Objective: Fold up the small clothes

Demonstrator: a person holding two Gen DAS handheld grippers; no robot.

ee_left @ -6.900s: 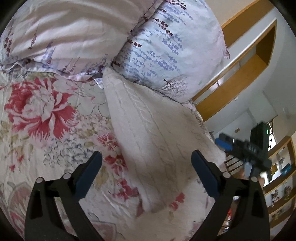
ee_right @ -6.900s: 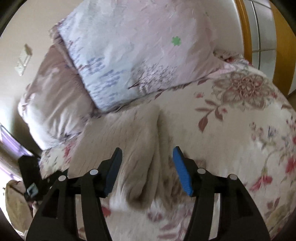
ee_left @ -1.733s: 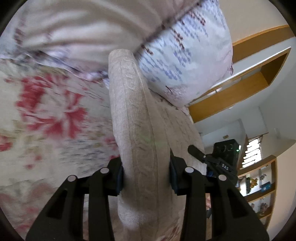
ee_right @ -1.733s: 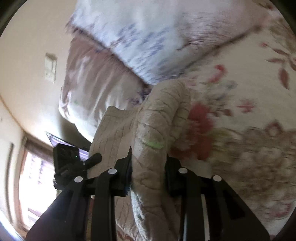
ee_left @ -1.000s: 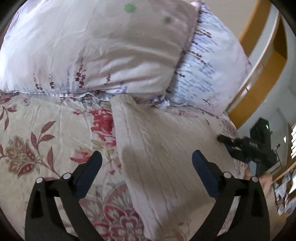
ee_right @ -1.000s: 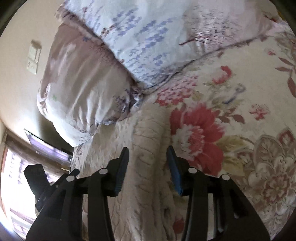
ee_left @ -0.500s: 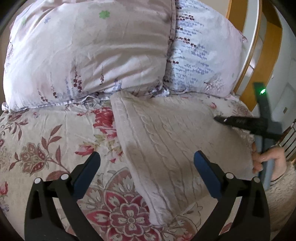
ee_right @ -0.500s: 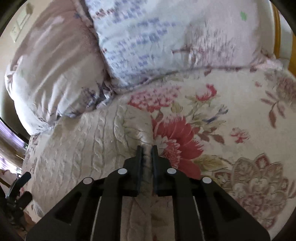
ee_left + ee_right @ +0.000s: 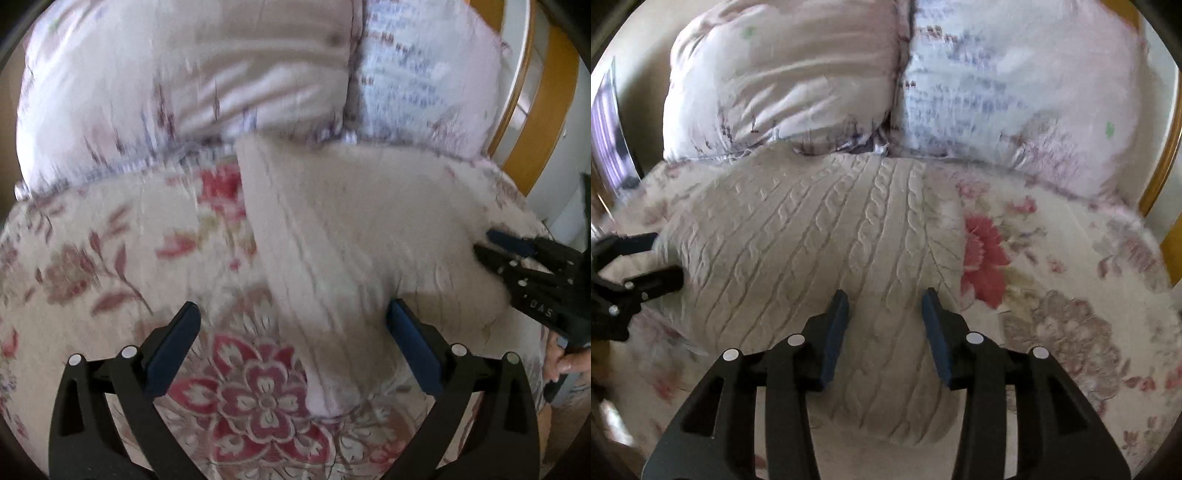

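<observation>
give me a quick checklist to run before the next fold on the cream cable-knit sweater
1. Cream cable-knit sweater lying folded flat on the floral bedspread: ok.
2. Left gripper open, gripping nothing: ok.
3. Right gripper jaws opening, pads off the knit: ok.
4. Sweater's far edge clear of the two pale floral pillows: not ok, it touches them.
5. Layers underneath lined up: cannot tell.

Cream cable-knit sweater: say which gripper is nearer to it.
Neither clearly. The right gripper hovers over the cream cable-knit sweater, fingers opening, nothing between; the left gripper straddles its near corner, open.
</observation>
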